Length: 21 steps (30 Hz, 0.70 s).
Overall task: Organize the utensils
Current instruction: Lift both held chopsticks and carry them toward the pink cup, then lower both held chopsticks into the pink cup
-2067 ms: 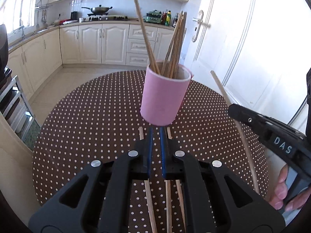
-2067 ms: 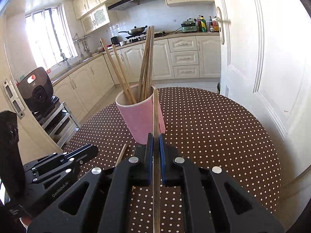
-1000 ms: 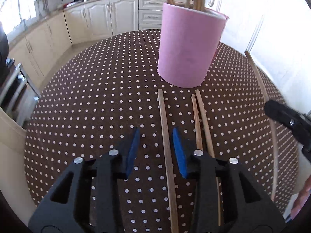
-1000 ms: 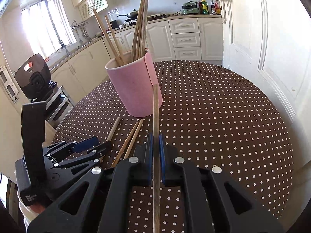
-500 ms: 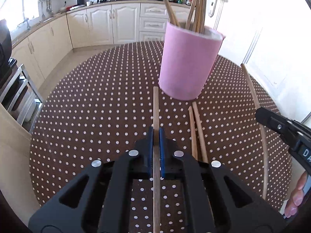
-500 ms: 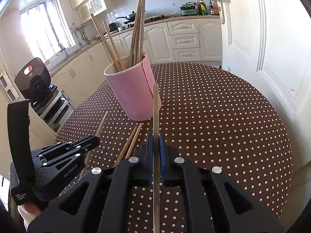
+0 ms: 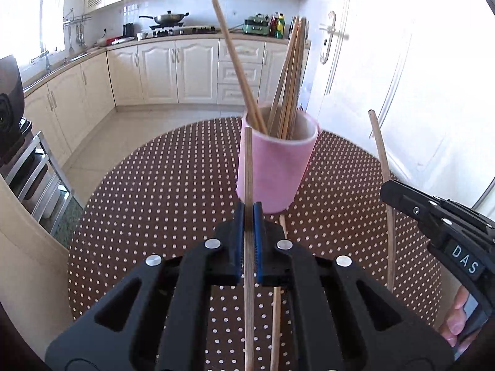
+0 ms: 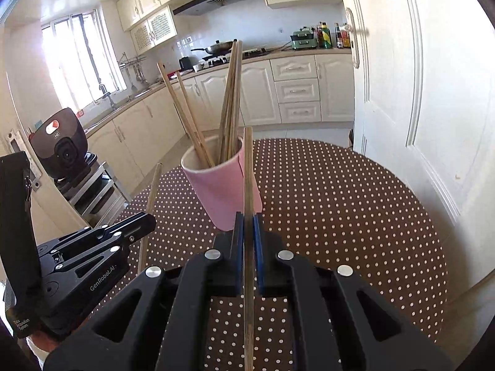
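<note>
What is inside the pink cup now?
Several wooden chopsticks stand in the pink cup, leaning on its rim: some left, a bundle right. Their lower ends and the cup's bottom are hidden by its wall.

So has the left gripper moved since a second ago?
Yes. The left gripper, shut on a chopstick, has lifted from the table, away from the pink cup.

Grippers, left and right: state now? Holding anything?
Left gripper: closed on a chopstick, raised off the table, near the pink cup.
Right gripper: closed on another chopstick, also held up by the cup.
</note>
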Each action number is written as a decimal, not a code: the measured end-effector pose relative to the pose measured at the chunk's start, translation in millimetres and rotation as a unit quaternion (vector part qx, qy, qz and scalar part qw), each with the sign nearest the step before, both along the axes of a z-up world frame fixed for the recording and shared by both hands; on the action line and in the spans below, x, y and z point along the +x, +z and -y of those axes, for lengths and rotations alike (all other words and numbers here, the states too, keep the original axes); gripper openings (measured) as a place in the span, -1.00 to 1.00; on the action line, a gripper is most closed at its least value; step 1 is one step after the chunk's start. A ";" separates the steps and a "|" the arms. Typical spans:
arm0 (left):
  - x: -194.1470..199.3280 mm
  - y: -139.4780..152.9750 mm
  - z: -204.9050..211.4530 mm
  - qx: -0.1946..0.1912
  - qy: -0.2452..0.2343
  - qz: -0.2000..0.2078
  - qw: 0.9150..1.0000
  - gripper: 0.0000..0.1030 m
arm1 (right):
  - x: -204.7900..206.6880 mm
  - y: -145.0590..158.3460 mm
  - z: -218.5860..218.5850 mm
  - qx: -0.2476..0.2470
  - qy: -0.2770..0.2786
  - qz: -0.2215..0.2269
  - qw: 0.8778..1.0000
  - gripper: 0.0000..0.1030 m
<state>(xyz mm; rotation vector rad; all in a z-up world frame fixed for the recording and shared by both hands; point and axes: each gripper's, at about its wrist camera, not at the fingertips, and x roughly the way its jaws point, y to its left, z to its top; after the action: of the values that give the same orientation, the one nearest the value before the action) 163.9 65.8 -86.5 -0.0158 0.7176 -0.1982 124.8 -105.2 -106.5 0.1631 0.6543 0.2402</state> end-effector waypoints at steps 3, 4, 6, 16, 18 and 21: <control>-1.6 7.2 1.2 0.001 0.005 0.012 1.000 -0.88 | 1.2 6.4 -0.3 0.000 0.000 0.010 1.000 -0.90; -1.0 9.3 1.5 0.000 0.007 0.015 1.000 -0.88 | 1.6 9.0 -0.2 0.000 0.001 0.013 1.000 -0.90; -0.1 14.5 1.4 0.000 0.004 0.019 1.000 -0.88 | 1.7 13.8 -1.6 0.000 0.001 0.019 1.000 -0.90; -2.0 33.9 4.2 0.001 0.002 0.051 0.999 -0.88 | 6.1 37.6 -6.0 0.001 0.009 0.049 0.999 -0.90; -0.8 39.6 5.5 0.001 0.003 0.059 0.998 -0.88 | 7.7 44.4 -8.0 0.001 0.010 0.059 0.998 -0.90; 0.3 49.1 7.8 -0.002 -0.002 0.071 0.997 -0.88 | 10.6 53.4 -9.9 0.005 0.016 0.071 0.997 -0.90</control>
<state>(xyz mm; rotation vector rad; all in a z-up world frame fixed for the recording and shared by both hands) 164.2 58.0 -37.3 -0.0033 0.5749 -0.2019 135.4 -95.2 -53.1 0.1432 0.5157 0.2829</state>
